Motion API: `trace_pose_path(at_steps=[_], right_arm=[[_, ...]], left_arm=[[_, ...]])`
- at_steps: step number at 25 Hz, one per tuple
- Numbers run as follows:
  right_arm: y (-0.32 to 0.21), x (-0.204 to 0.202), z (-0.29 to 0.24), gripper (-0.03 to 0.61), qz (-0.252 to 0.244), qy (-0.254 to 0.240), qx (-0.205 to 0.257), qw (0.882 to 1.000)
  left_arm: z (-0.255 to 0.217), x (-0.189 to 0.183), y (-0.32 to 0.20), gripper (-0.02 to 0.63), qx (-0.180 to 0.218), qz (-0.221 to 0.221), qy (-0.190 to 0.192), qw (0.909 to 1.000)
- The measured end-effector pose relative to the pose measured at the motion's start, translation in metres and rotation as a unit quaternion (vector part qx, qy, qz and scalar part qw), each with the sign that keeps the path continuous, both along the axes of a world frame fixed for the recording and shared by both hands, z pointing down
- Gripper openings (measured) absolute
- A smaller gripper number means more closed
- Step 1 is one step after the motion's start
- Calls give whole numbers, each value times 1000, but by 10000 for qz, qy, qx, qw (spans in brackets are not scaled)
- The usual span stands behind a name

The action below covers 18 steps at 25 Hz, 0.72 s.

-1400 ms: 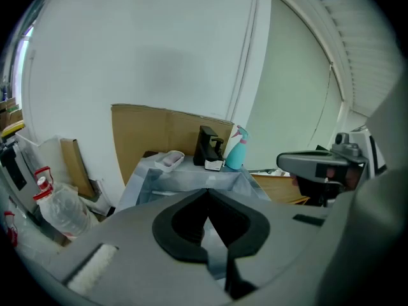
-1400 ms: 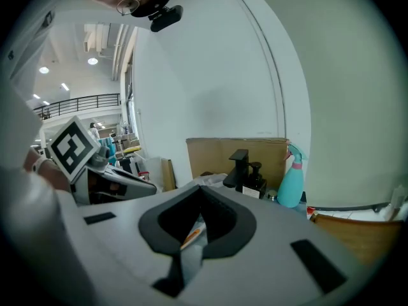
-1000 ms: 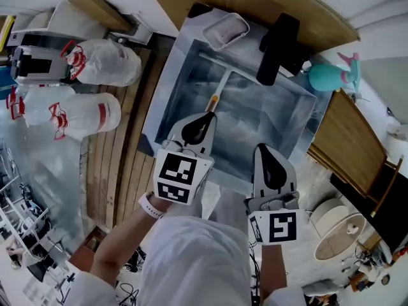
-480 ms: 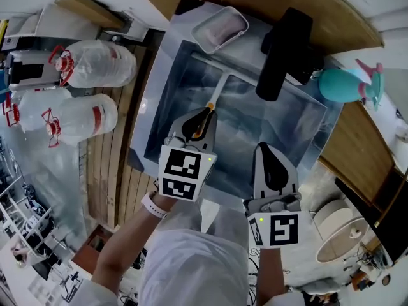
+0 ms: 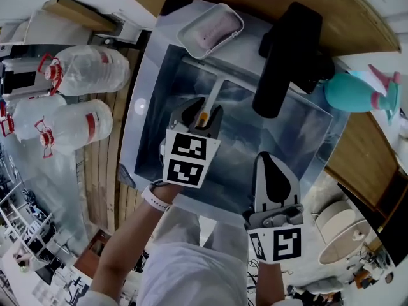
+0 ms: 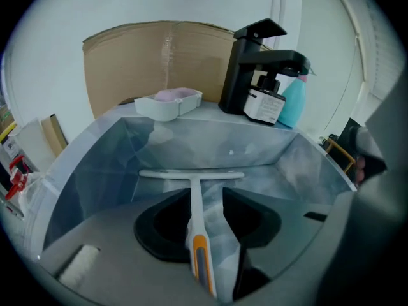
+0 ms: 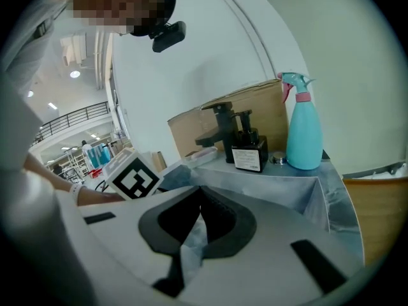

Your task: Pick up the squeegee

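Observation:
The squeegee (image 5: 213, 96) lies flat in the grey sink (image 5: 146, 94), its white T-shaped blade toward the faucet and its orange-and-grey handle toward me. In the left gripper view the squeegee (image 6: 195, 204) runs straight up the middle of the sink (image 6: 95, 171). My left gripper (image 5: 203, 111) hangs low over the handle. Its jaws have just been opening and now stand one on each side of the handle (image 6: 203, 264), with the pads (image 6: 167, 223) not pressing on it. My right gripper (image 5: 266, 160) is shut and empty over the sink's near edge; its view shows the right gripper (image 7: 199, 190) with its tips together.
A black faucet (image 5: 287, 50) overhangs the sink's far side. A white soap dish (image 5: 211, 29) sits on the back left rim. A teal spray bottle (image 5: 357, 88) and a dark labelled bottle (image 7: 248, 152) stand on the right. Two large water jugs (image 5: 83, 69) lie on the floor at the left.
My left gripper has sunk into the sink and moved forward along the squeegee handle, and its jaws have gone from shut to open around it. The right gripper has dropped slightly.

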State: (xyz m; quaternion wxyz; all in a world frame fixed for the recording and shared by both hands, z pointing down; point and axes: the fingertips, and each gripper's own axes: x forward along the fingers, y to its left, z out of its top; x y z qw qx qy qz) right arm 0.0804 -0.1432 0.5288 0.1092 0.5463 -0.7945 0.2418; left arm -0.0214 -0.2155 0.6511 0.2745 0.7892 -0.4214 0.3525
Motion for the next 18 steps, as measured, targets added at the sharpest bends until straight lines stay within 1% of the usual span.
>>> trace_pose_path(at_steps=[7, 11, 14, 18], right_arm=[[1, 0, 6, 6, 25, -119, -85, 9999], [4, 1, 11, 6, 16, -123, -133, 9998], [5, 4, 14, 6, 29, -117, -161, 9998], [4, 8, 15, 6, 31, -97, -166, 9998]], left_arm=[[38, 0, -11, 152, -308, 71, -257, 9992], [56, 3, -10, 151, -576, 133, -274, 9979], [64, 5, -8, 149, -671, 209, -368, 9968], [67, 3, -10, 87, -642, 118, -601, 9961]])
